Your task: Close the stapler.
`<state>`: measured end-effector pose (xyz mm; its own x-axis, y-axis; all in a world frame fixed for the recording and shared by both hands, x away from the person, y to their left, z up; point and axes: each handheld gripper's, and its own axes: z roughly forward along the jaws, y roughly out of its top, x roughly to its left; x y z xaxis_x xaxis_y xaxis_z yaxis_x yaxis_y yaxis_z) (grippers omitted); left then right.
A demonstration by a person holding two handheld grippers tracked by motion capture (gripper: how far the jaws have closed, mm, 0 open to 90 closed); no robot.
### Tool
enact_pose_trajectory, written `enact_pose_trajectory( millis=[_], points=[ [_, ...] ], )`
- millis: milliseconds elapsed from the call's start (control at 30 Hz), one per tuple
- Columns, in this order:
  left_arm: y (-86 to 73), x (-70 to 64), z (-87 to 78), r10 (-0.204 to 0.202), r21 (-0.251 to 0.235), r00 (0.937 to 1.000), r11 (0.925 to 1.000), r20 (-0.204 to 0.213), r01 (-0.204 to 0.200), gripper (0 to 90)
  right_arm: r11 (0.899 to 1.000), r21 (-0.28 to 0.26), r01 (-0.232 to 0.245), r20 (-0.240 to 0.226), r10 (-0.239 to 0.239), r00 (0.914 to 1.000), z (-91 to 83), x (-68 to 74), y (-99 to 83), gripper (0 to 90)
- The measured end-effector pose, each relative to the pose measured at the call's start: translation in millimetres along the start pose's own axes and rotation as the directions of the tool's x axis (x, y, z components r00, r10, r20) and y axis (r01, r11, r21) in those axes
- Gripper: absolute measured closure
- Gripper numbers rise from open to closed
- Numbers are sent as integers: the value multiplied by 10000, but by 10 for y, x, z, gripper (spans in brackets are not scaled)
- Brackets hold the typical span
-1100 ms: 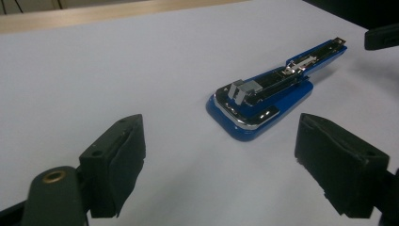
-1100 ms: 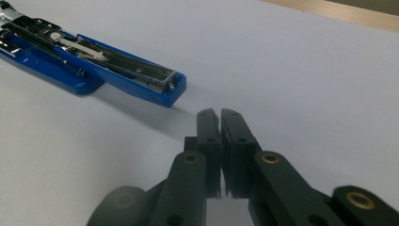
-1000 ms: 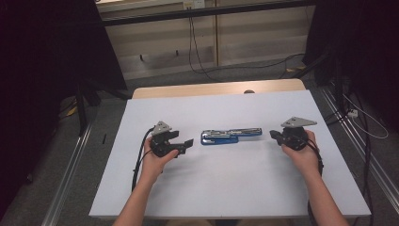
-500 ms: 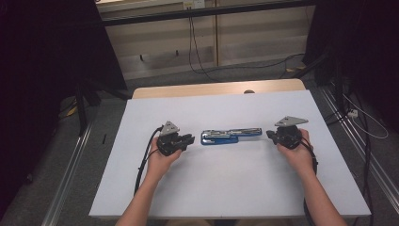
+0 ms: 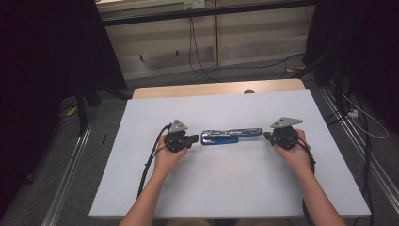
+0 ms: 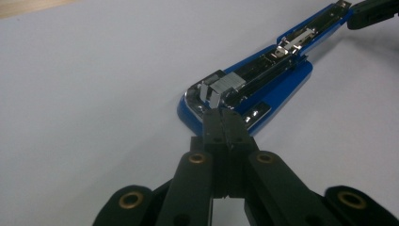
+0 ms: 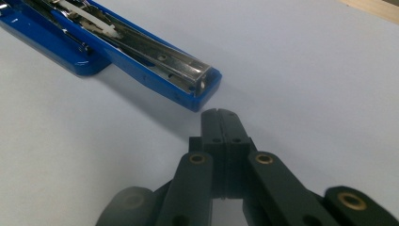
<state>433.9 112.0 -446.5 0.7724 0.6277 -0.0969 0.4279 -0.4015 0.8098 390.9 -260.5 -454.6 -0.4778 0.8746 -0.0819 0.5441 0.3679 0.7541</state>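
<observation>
The opened stapler (image 5: 230,136) lies flat between both closed, empty tongs: left (image 6: 222,117) seemingly touching its end, right (image 7: 220,117) just short.

the table (image 5: 216,188) has a pale, bluish-white top with a strip of light wood along its far edge. a blue stapler (image 5: 230,136) lies directly on it, near the middle, swung open flat so that its metal staple channel faces up. its long axis runs left to right across the surface. a dark round spot (image 5: 249,92) sits on the wooden strip at the far edge.
</observation>
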Motion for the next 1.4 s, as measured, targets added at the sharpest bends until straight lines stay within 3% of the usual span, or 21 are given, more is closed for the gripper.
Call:
enact_pose_trajectory(
  millis=[100,233,433,633,700,767,1167,1400],
  points=[
    [1,-5,21,132,47,9999,9999,-15,-132,900,9999,99,64,16,-64,10000,18,-3,2,900],
    [0,-17,55,-53,46,10000,10000,37,52,900,9996,192,186,-42,-185,9998,35,13,9,900],
    [15,-39,119,-22,114,10000,9999,-21,22,900,9994,313,148,-76,-146,9999,61,9,17,900],
    [21,-56,162,73,178,9999,9998,-74,-71,900,9979,492,420,-233,-409,9989,95,58,34,900],
    [18,-70,178,-65,176,10000,9998,-28,66,900,9975,505,491,-210,-481,9986,101,79,44,900],
    [16,-77,193,86,194,9999,9998,-62,-85,900,9975,452,540,-229,-530,9983,99,86,53,900],
    [16,-86,204,-103,132,9999,9999,31,102,900,9996,187,231,-343,-225,9992,72,59,49,900],
    [16,-80,204,-103,117,9999,9999,-22,103,900,9996,-238,139,-536,-151,9984,33,92,103,900]
  ],
)
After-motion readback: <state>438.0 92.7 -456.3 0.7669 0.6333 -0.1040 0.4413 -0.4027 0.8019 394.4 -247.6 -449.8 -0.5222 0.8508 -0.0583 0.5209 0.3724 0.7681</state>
